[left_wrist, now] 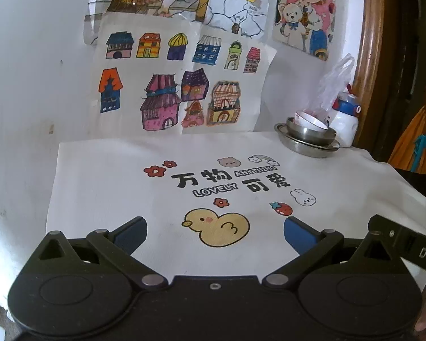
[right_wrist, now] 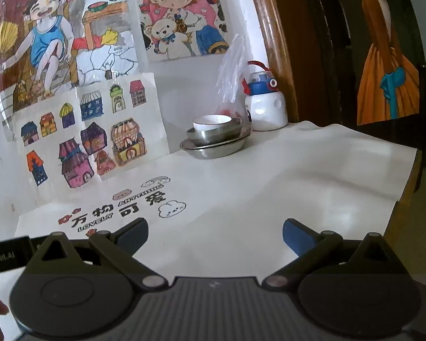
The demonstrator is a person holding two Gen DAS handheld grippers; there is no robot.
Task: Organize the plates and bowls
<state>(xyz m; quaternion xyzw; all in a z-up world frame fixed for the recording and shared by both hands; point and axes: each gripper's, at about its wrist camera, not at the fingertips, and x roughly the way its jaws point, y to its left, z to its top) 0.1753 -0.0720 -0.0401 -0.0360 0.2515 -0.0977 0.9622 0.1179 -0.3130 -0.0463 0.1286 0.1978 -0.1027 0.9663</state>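
Observation:
A stack of dishes stands at the far right corner of the table: a steel plate (left_wrist: 306, 148) (right_wrist: 213, 149) at the bottom, a steel bowl (left_wrist: 309, 133) (right_wrist: 215, 135) in it, and a small white bowl (left_wrist: 309, 119) (right_wrist: 211, 122) on top. My left gripper (left_wrist: 215, 228) hangs open over the duck print on the white cloth, well short of the stack, with nothing between its blue fingers. My right gripper (right_wrist: 215, 231) is open too, above the bare cloth near the front, and holds nothing.
A white printed cloth (left_wrist: 122, 176) (right_wrist: 298, 176) covers the table. Behind the stack stand a white bottle with a blue and red lid (left_wrist: 346, 125) (right_wrist: 265, 105) and a clear plastic bag (right_wrist: 231, 79). Drawings (left_wrist: 170, 91) hang on the wall behind. The table's right edge (right_wrist: 406, 187) drops off by a wooden frame.

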